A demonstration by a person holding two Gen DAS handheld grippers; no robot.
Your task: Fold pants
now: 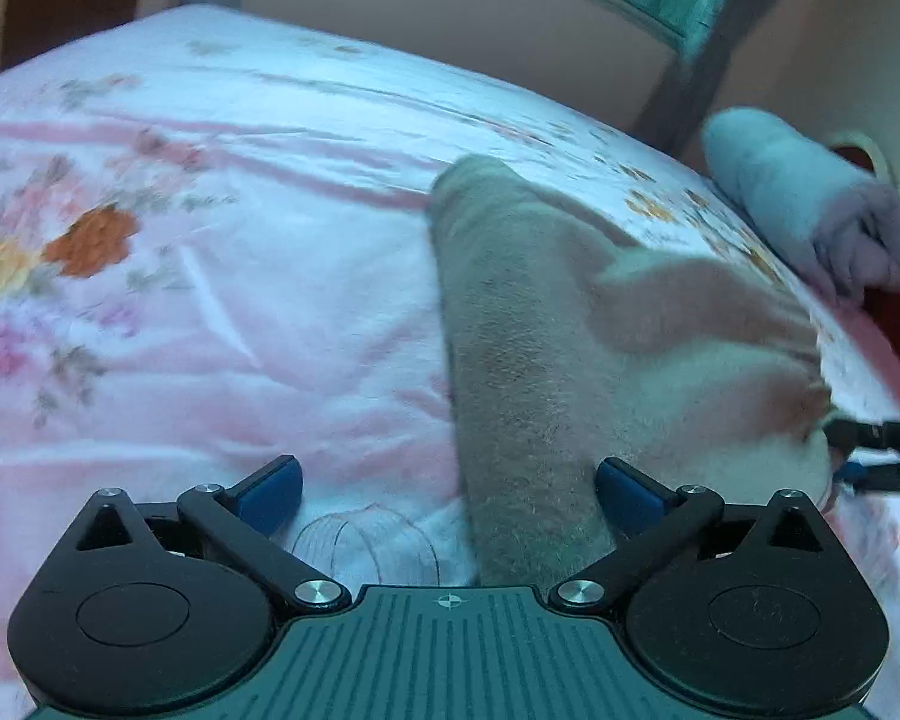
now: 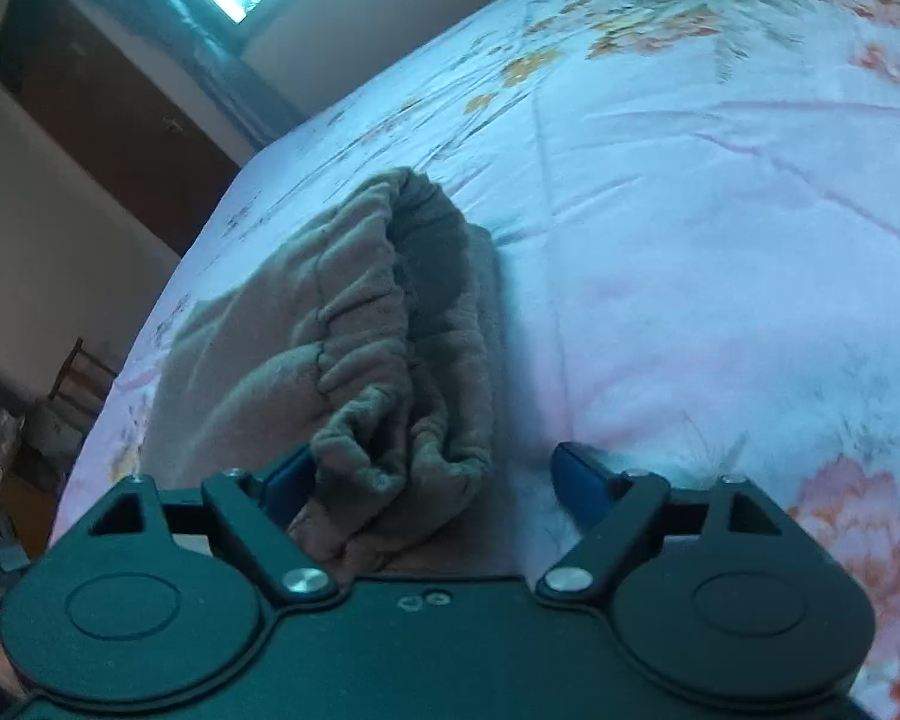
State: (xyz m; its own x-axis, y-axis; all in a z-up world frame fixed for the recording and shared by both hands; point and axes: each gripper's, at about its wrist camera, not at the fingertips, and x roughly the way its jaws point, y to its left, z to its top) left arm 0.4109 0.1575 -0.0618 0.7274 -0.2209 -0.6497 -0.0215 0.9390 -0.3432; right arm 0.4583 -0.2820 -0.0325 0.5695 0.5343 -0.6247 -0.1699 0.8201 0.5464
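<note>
Grey-brown fleece pants (image 1: 510, 324) lie on a floral bedspread (image 1: 210, 300). In the left wrist view one leg runs away from my left gripper (image 1: 447, 489), which is open, its blue pads on either side of the leg's near end. In the right wrist view the gathered elastic waistband (image 2: 402, 324) lies bunched in front of my right gripper (image 2: 435, 480), which is open with the waistband between its pads. The right gripper also shows at the right edge of the left wrist view (image 1: 870, 450).
A rolled pale towel (image 1: 804, 204) lies at the bed's far right edge. A brown wardrobe (image 2: 108, 114), a teal curtain (image 2: 168, 30) and a chair (image 2: 78, 384) stand beyond the bed's left side. The bed's edge drops off near the pants.
</note>
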